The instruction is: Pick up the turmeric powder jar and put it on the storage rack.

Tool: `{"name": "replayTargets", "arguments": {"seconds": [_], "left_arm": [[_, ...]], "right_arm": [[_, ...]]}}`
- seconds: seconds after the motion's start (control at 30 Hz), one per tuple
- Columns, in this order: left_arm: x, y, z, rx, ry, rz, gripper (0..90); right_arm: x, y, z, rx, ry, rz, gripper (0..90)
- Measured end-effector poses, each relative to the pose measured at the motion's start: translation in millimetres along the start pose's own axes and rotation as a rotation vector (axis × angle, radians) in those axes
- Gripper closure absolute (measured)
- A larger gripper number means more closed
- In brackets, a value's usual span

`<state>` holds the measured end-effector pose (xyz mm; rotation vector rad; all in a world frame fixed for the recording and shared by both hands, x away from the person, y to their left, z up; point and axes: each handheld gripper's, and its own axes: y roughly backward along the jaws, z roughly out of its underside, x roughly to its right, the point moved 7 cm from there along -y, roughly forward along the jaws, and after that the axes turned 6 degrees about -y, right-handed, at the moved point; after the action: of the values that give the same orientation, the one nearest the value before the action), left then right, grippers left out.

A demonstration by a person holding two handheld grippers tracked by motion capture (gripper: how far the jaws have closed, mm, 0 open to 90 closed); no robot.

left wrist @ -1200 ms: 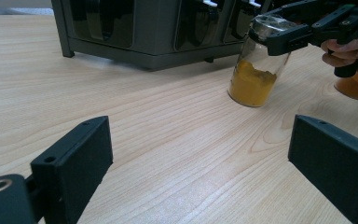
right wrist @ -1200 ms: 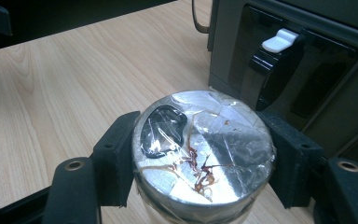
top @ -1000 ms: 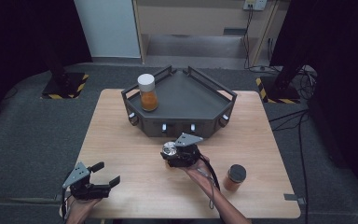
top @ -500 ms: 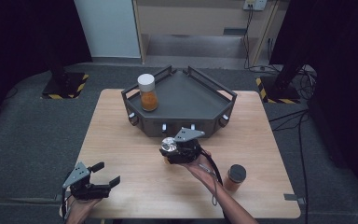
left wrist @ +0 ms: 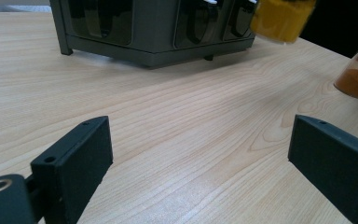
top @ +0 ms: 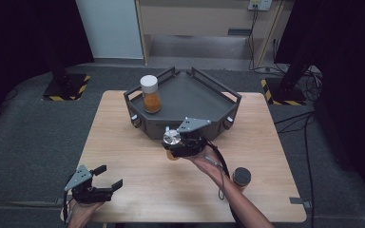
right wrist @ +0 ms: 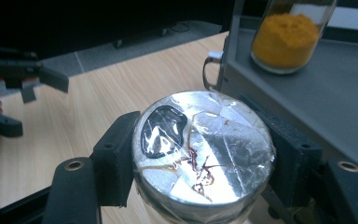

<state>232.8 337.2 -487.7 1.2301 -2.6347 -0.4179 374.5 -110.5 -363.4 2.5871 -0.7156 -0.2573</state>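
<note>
The silver-lidded jar (top: 172, 140) sits clamped in the right gripper's (top: 183, 142) fingers, raised before the tray (top: 218, 114).

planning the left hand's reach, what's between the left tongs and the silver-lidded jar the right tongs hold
Bare wooden table and nothing else, in the high view: the left tongs stand open, apart from the silver-lidded jar gripped by the right tongs.

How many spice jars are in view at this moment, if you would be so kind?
3: a white-lidded jar of orange powder standing on the dark grey tray; a silver-lidded jar clamped in the right gripper before the tray; a dark-lidded jar on the wooden table at the right.
</note>
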Motion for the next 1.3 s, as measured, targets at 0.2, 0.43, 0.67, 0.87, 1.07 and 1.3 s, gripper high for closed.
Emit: {"name": "replayTargets", "arguments": {"seconds": [0.2, 0.43, 0.67, 0.87, 1.07, 1.3], "left_arm": [[-0.4, -0.1, 0.2, 0.0, 0.003, 0.001, 5.3], [-0.4, -0.3, 0.3, -0.001, 0.003, 0.002, 5.3], [-0.5, -0.7, 0.4, -0.002, 0.003, 0.003, 5.4], [-1.0, -1.2, 0.6, -0.006, 0.005, 0.006, 5.4], [-1.4, -1.3, 0.8, -0.005, 0.007, 0.01, 5.4], [-2.0, -1.3, 1.0, -0.006, 0.009, 0.01, 5.4]], "right_arm": [[4.8, 5.7, -18.9, 0.013, 0.001, 0.012, 34.4], [13.8, 9.4, -37.8, 0.023, -0.015, 0.027, 34.4], [24.1, 12.5, -56.0, 0.04, -0.024, 0.061, 34.5], [32.5, 12.0, -70.1, 0.047, -0.03, 0.09, 34.4], [40.8, 6.2, -81.6, 0.045, -0.038, 0.122, 34.4], [50.5, -3.9, -89.8, 0.054, -0.069, 0.157, 34.4]]}}
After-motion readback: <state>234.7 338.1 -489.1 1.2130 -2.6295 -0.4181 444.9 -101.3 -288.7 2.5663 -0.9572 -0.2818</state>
